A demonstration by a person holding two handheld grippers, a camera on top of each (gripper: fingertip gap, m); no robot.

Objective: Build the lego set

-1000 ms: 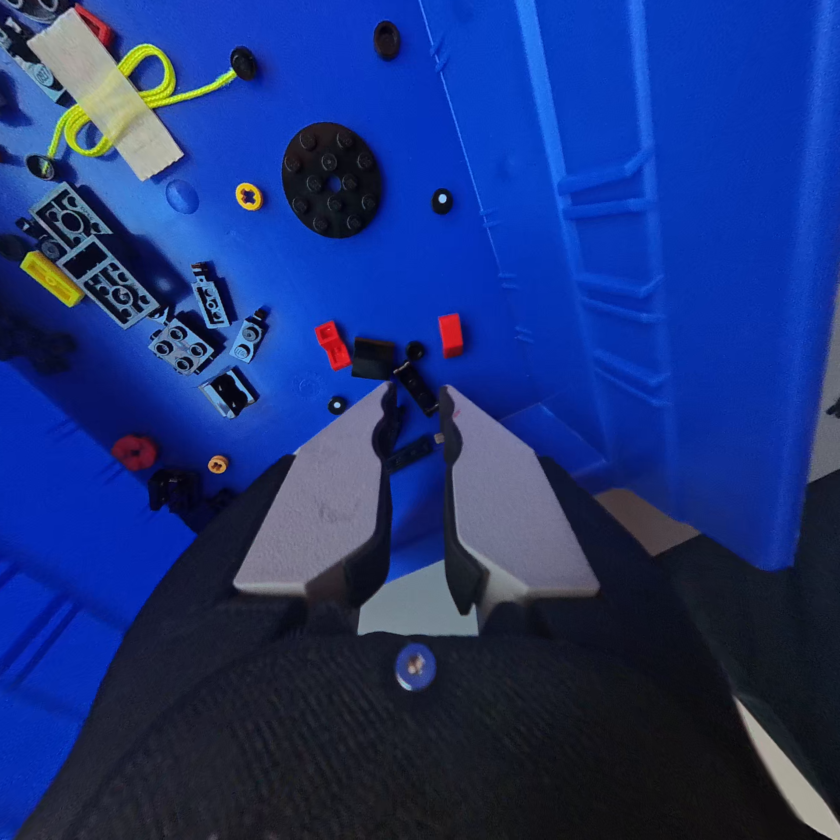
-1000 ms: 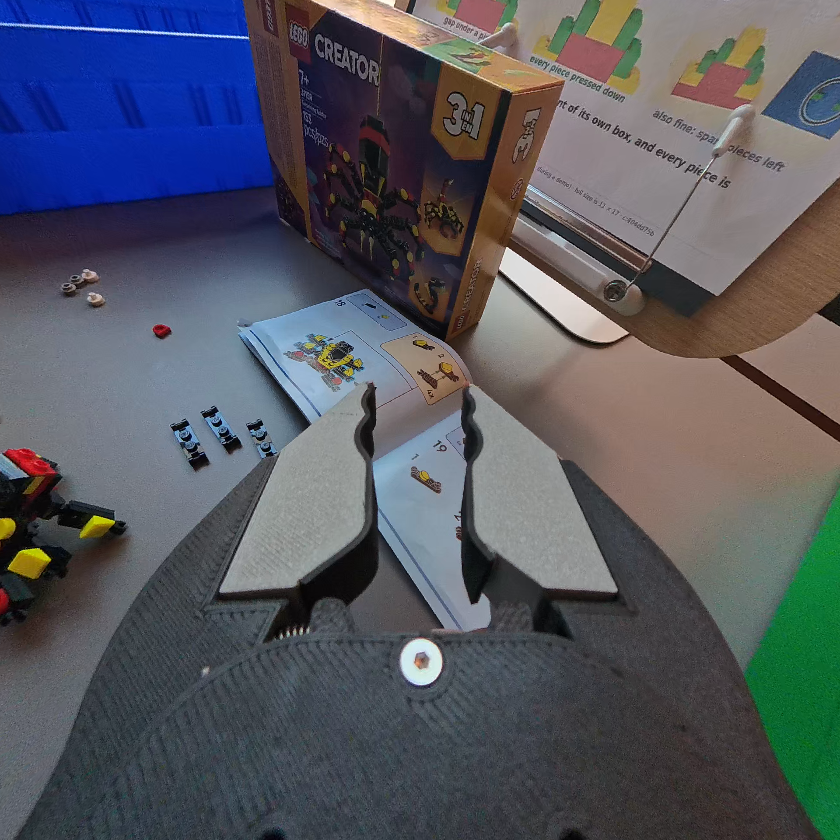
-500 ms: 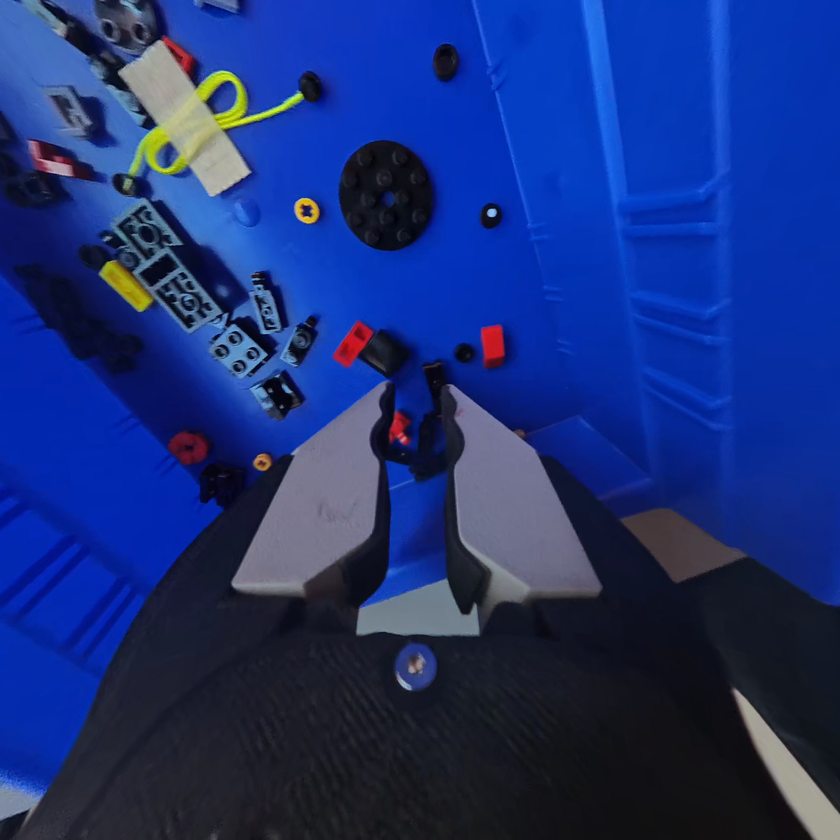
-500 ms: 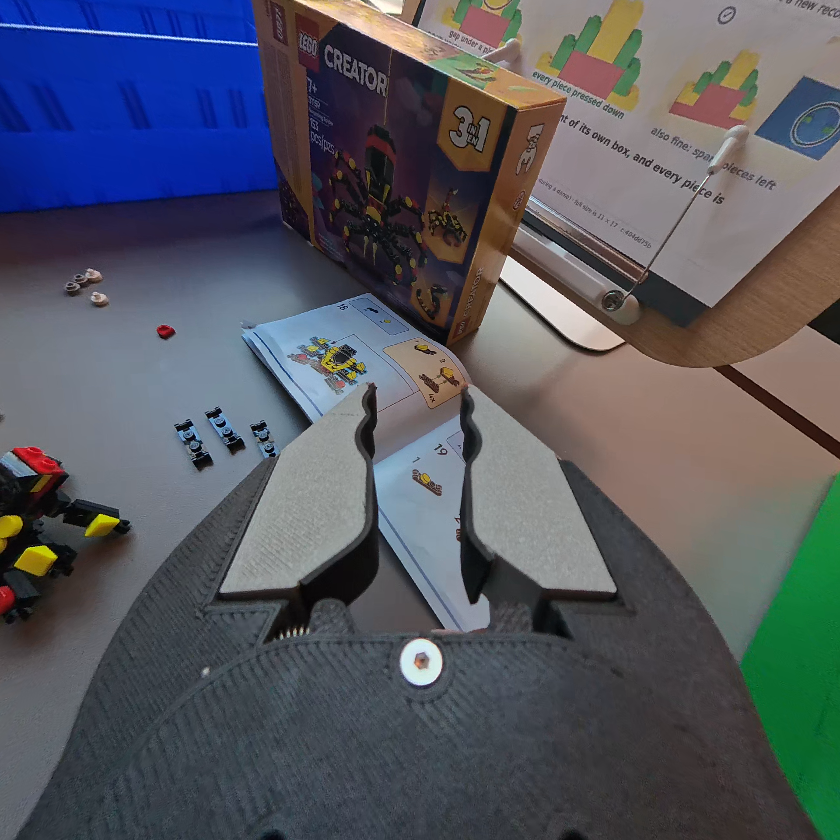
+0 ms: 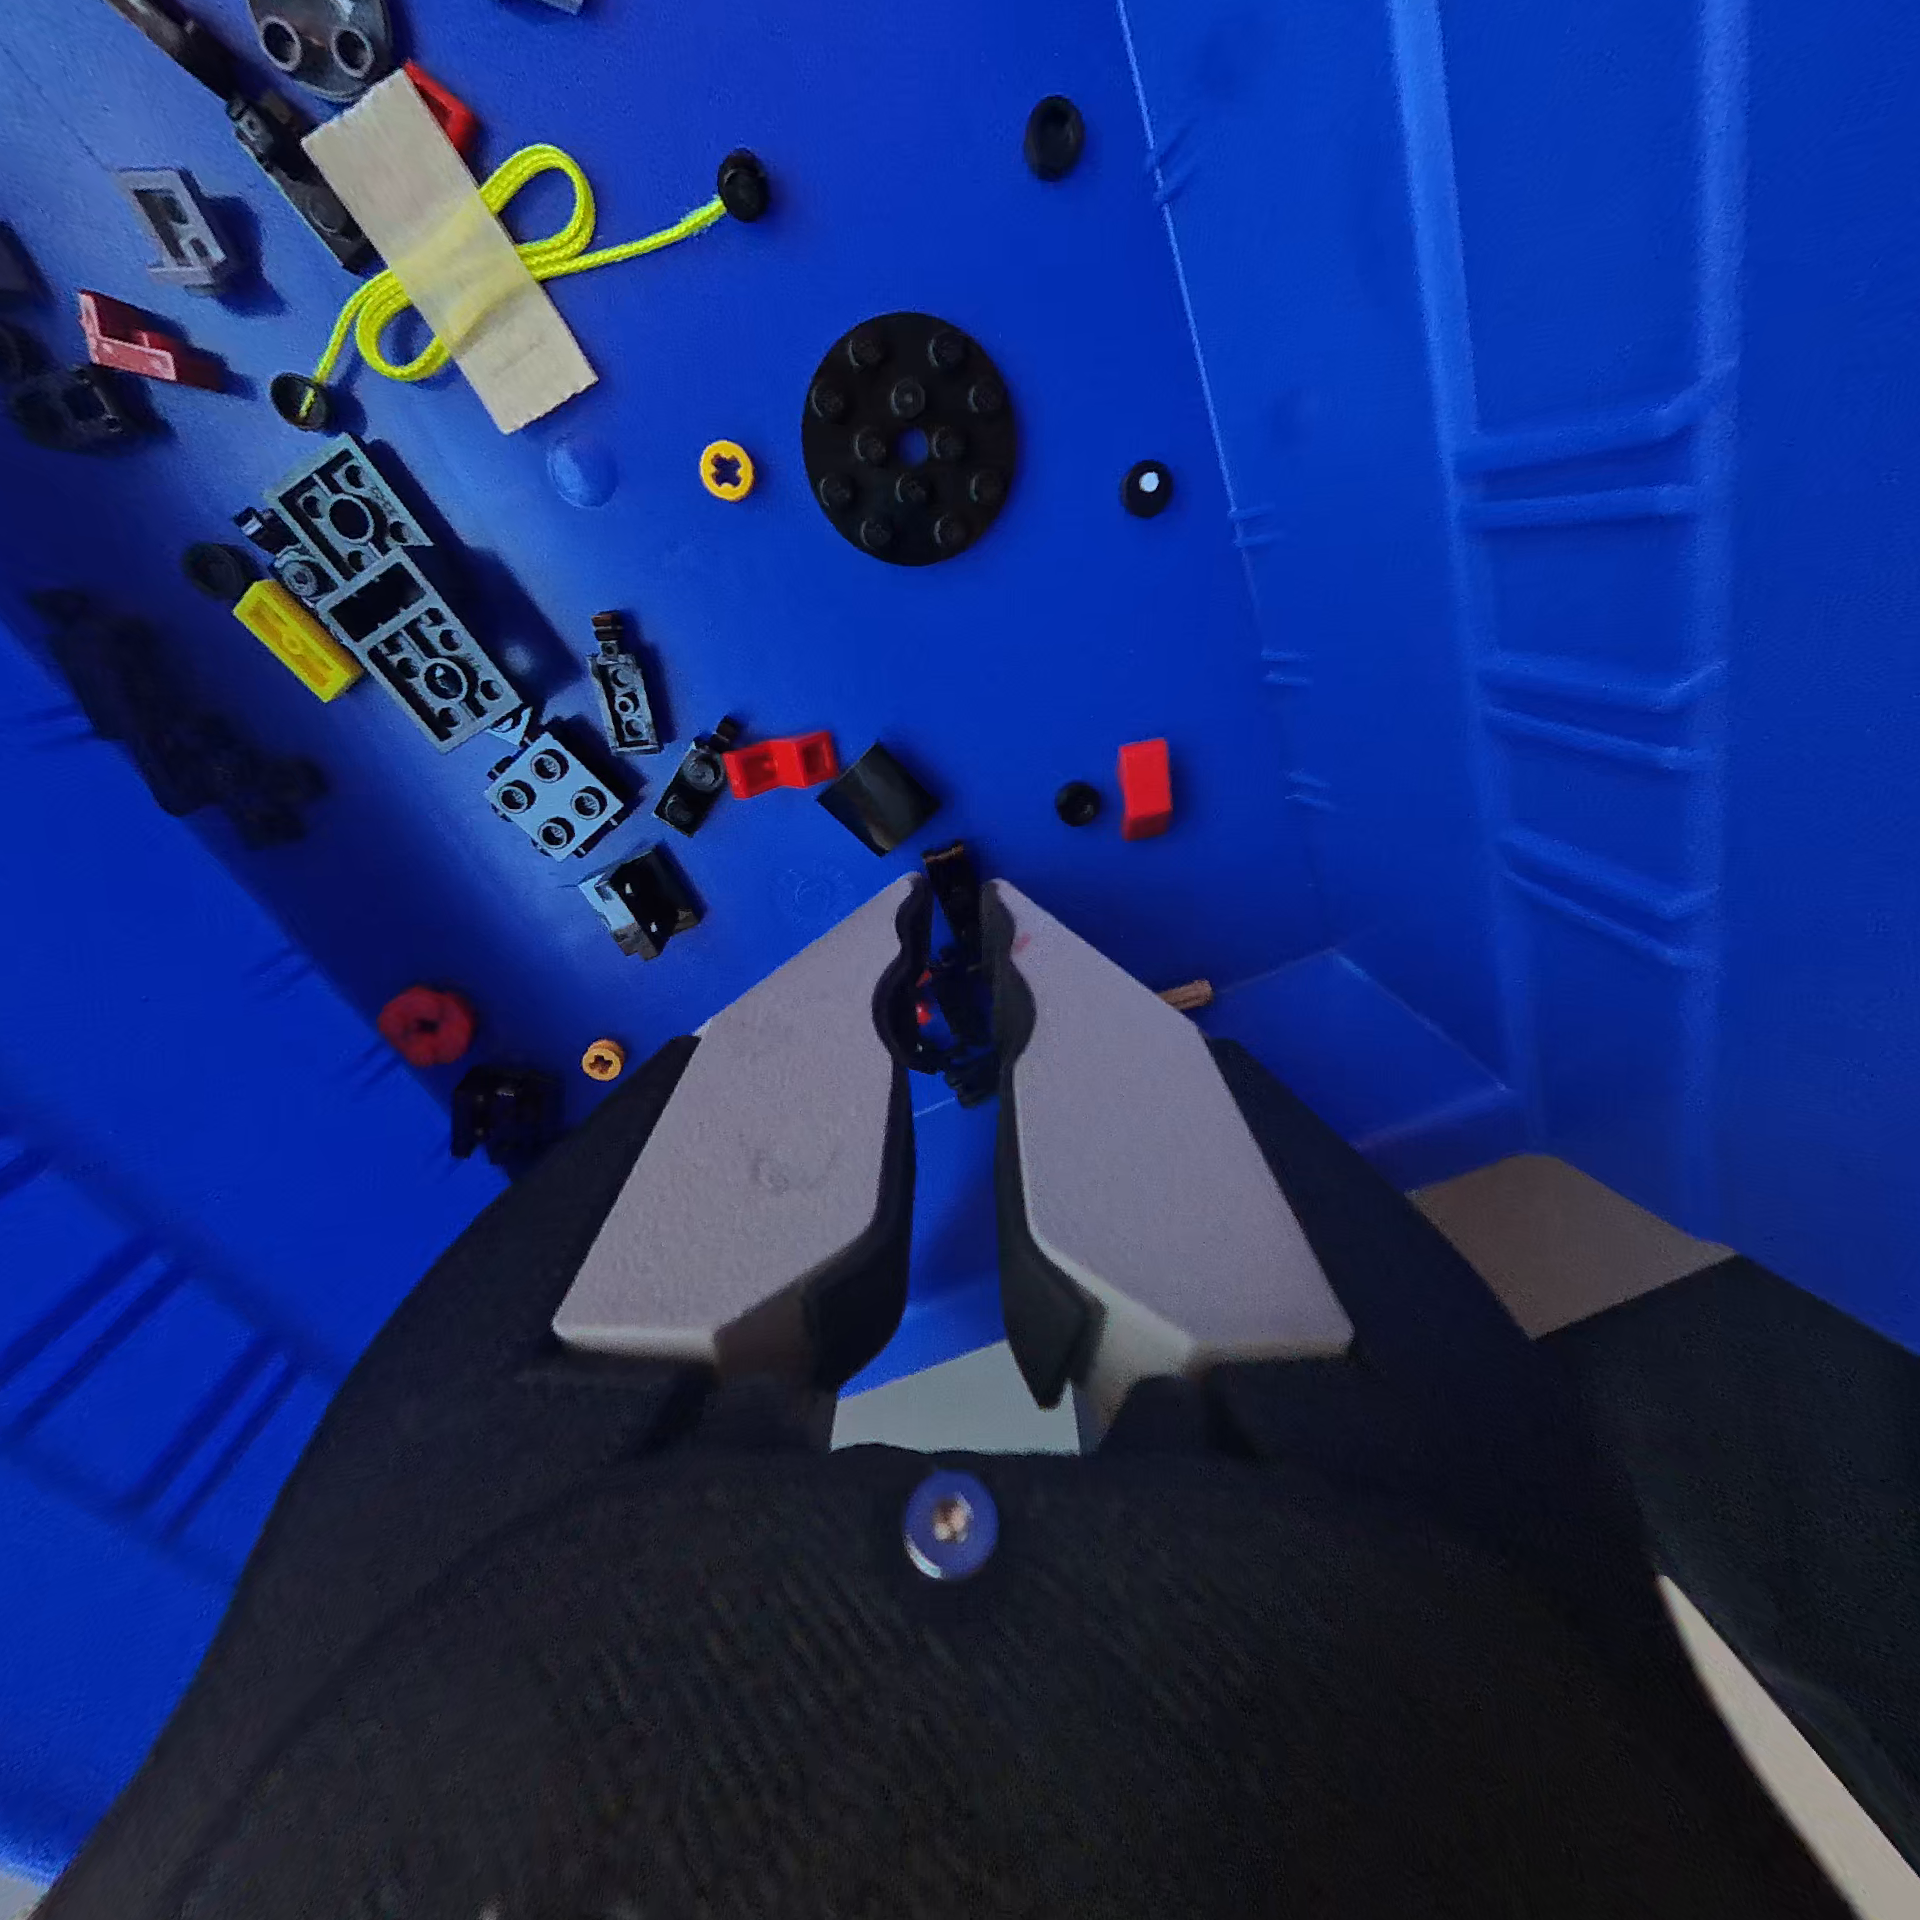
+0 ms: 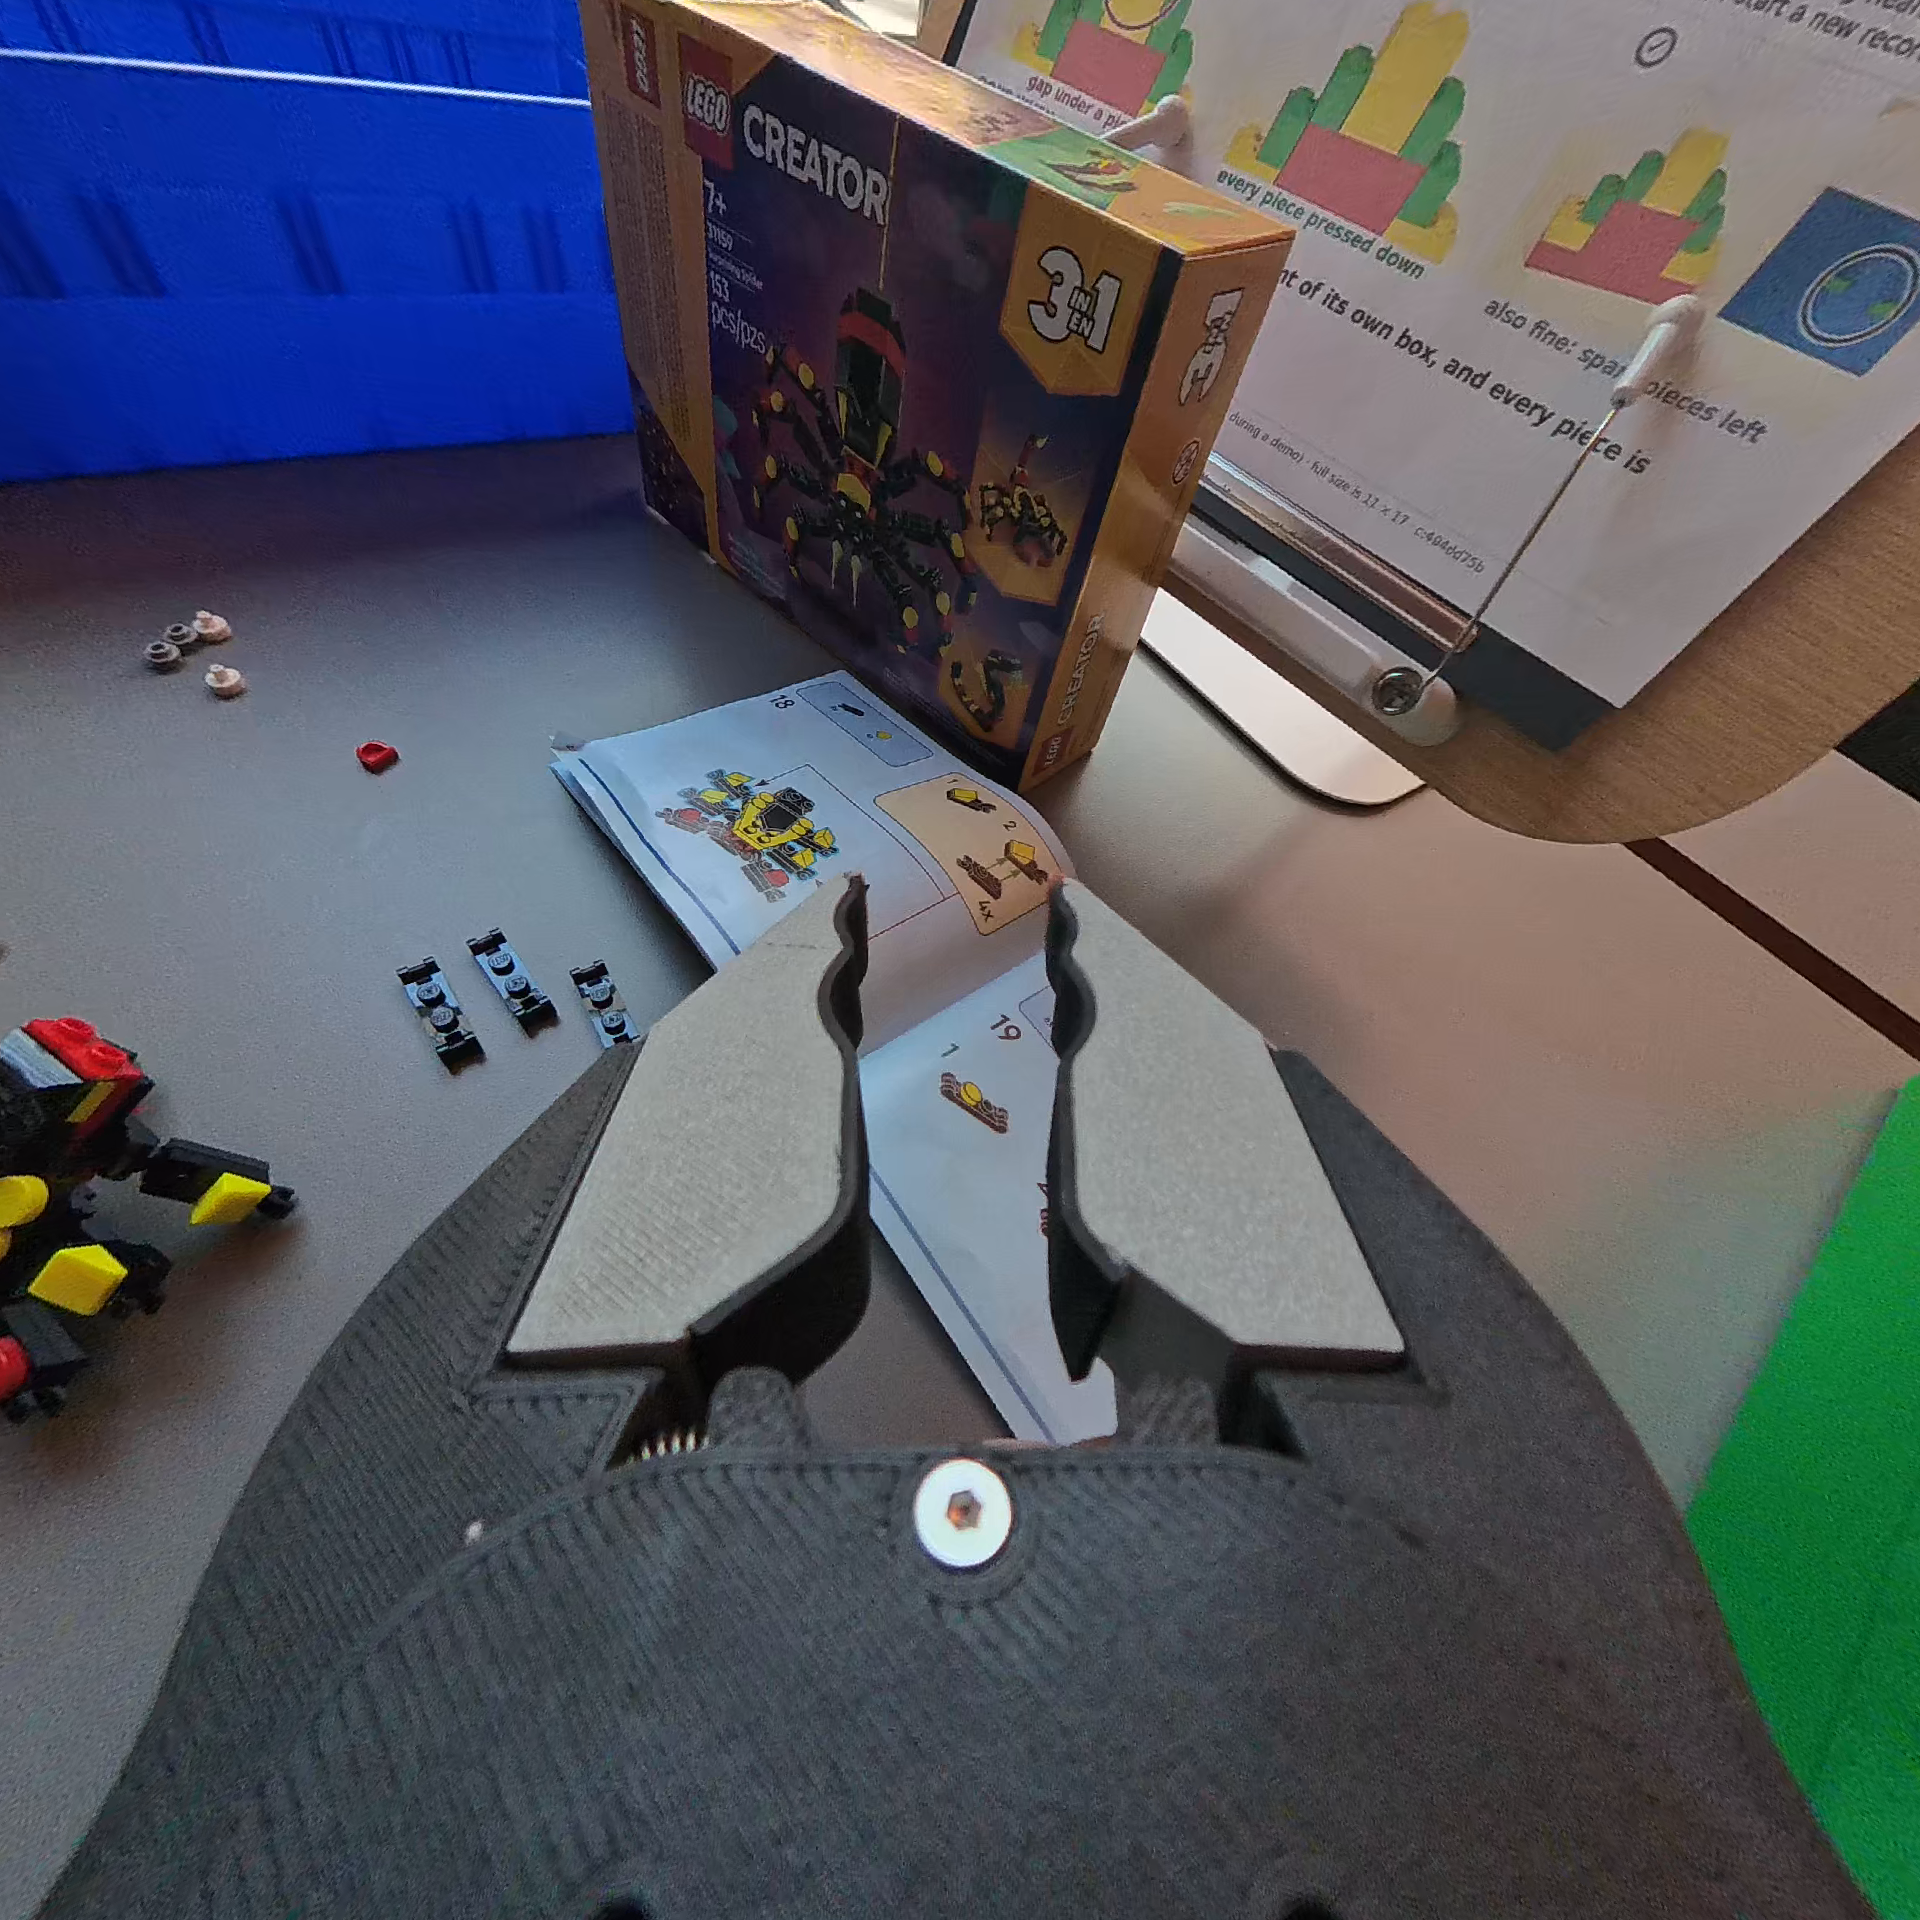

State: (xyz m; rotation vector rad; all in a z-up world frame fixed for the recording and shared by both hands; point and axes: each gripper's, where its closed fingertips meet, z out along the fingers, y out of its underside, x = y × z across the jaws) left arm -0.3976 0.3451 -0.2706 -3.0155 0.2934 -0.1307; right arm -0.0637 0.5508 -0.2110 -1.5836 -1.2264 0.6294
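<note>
Left gripper [image 5: 951, 914] fingers clenched on a thin black piece [image 5: 954, 940] inside the blue bin [image 5: 1558, 520], right gripper [image 6: 951, 914] fingers released above the booklet [image 6: 790, 821]

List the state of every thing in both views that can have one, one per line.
Left tool: shut on a small black piece, lifted off the blue bin floor.
Right tool: open, empty, above the booklet.
Instruction booklet: open, flat on the table.
Set box: standing upright behind the booklet.
Spider model: partly built.
Three black plates: loose, side by side, studs up.
Black round plate: loose in the bin, studs up.
</note>
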